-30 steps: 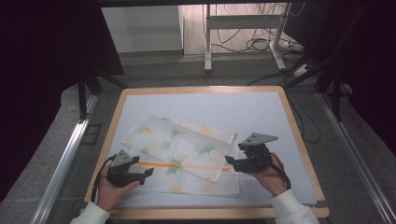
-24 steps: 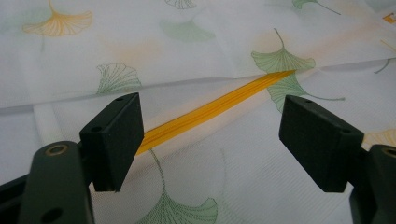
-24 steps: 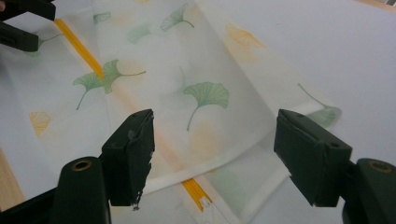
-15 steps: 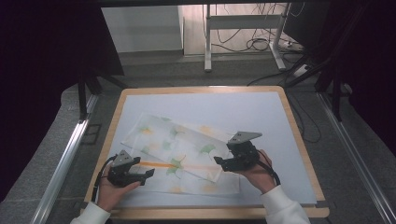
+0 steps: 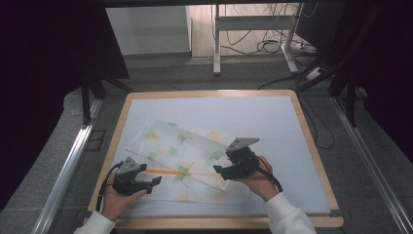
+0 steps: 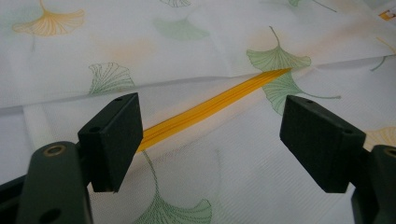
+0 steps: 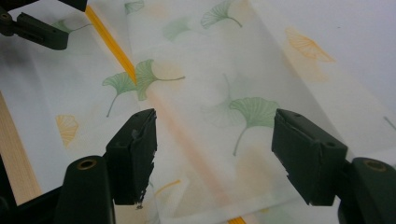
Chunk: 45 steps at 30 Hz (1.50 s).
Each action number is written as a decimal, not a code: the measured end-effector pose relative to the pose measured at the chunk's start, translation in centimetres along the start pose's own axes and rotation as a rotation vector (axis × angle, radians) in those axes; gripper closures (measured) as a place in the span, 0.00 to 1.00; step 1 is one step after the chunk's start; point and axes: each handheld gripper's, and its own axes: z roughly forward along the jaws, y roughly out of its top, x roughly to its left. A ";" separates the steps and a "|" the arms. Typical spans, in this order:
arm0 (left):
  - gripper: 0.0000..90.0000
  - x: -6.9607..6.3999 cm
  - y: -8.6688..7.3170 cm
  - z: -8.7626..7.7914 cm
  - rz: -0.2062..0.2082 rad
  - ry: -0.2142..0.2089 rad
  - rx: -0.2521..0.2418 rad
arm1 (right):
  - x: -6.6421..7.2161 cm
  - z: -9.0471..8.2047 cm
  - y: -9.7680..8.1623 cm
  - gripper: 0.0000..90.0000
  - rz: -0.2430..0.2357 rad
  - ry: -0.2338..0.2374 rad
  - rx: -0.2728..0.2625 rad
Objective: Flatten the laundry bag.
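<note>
Right gripper (image 5: 220, 171) shifted left over cloth (image 5: 195, 156) — both jaws open, cloth seemingly beneath.

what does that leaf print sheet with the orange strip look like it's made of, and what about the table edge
The leaf-print sheet looks like thin, semi-sheer woven fabric, matte: the print shows through its folded layers, though it could be a filmy plastic. The orange strip looks like a ribbed, zipper-like band. The table edge looks like pale wood with visible grain.
</note>
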 end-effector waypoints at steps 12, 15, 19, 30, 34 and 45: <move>0.24 0.0 0.0 0.1 0.003 -0.005 0.009 | 1.6 1.9 0.8 0.35 -0.032 0.038 0.034; 0.24 -0.1 0.0 0.1 0.002 -0.002 0.010 | 1.9 2.4 0.9 0.35 -0.036 0.043 0.051; 0.24 -0.1 0.0 0.1 0.000 -0.004 0.006 | 2.3 2.8 1.0 0.36 -0.044 0.056 0.064; 0.24 -0.1 0.0 0.1 0.010 -0.002 0.008 | 2.8 5.2 1.1 0.36 -0.068 0.072 0.134; 0.24 -0.1 0.0 0.2 0.008 -0.003 0.011 | 3.1 5.9 0.9 0.36 -0.075 0.081 0.157; 0.24 -0.1 0.0 0.2 0.006 0.000 0.013 | 3.5 8.0 0.3 0.35 -0.112 0.070 0.253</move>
